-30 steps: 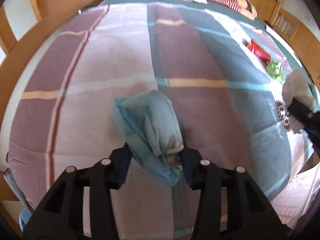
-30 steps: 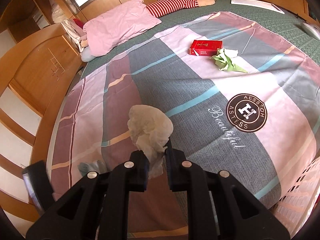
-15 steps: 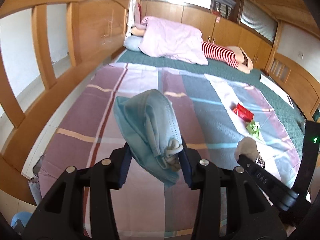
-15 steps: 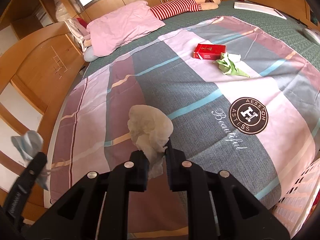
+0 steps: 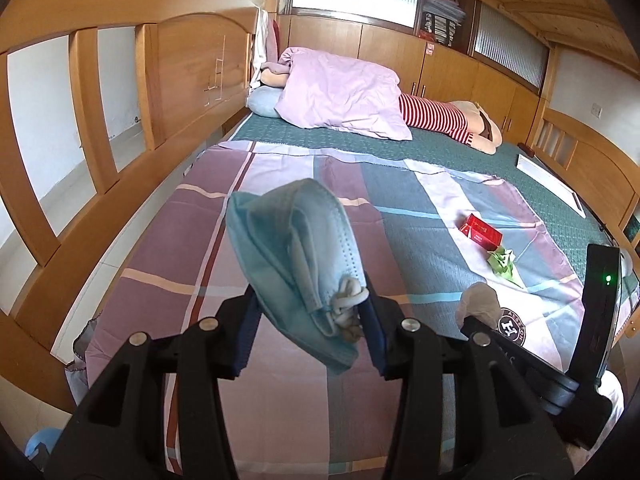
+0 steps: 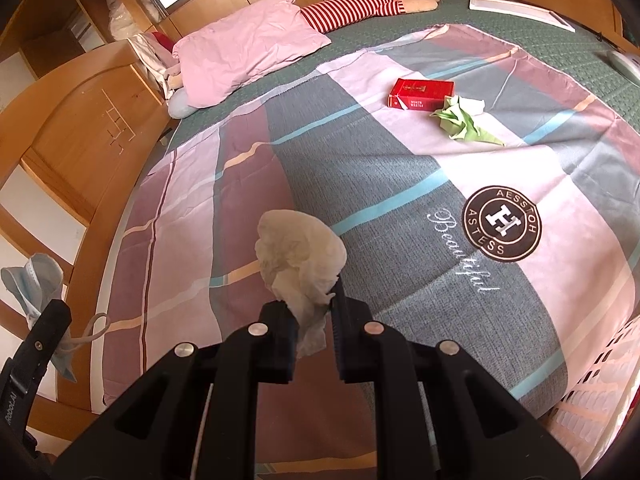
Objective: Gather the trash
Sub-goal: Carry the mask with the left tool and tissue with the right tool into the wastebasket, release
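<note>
Trash, from left: a crumpled blue face mask [image 5: 296, 248] is being pinched in the clenched jaws of the left gripper [image 5: 310, 318], clear above the plaid bedspread [image 5: 280, 400] near its left edge. A wadded white tissue [image 6: 298, 258] is being gripped by the right gripper [image 6: 312, 316] over the bedspread's near edge. A red cigarette pack [image 6: 420, 94] and green crumpled paper [image 6: 464, 120], touching, are lying toward the far right corner.
</note>
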A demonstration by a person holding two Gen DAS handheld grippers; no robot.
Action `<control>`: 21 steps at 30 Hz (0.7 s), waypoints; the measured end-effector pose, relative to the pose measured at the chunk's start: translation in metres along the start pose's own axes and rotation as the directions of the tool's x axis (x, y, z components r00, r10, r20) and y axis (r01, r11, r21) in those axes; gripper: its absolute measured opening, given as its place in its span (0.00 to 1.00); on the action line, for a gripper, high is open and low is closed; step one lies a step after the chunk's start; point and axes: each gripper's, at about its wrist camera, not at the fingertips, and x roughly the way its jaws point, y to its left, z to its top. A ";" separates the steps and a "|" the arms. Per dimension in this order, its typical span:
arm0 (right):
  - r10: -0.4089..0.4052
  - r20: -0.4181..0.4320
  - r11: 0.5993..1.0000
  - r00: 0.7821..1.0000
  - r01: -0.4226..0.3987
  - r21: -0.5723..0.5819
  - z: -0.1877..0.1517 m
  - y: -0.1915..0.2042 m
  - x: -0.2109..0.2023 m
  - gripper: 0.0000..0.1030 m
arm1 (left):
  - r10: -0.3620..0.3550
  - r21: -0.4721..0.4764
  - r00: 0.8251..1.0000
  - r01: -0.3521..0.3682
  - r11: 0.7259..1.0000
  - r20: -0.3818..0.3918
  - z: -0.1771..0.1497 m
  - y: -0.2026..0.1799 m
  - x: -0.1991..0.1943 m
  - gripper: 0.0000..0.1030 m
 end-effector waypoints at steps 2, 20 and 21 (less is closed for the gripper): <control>0.003 0.000 1.000 1.000 -0.003 0.002 0.000 -0.001 0.000 0.15 | -0.001 0.001 1.000 0.001 1.000 -0.006 -0.001 0.000 0.002 0.45; 0.061 0.073 0.995 0.995 -0.066 0.071 0.004 -0.033 -0.059 0.15 | -0.249 -0.145 0.953 0.226 0.963 -0.175 -0.014 -0.004 0.033 0.45; 0.053 0.073 0.997 0.996 -0.057 0.054 0.006 -0.039 -0.070 0.15 | -0.278 -0.159 0.944 0.252 0.955 -0.178 -0.014 -0.006 0.035 0.45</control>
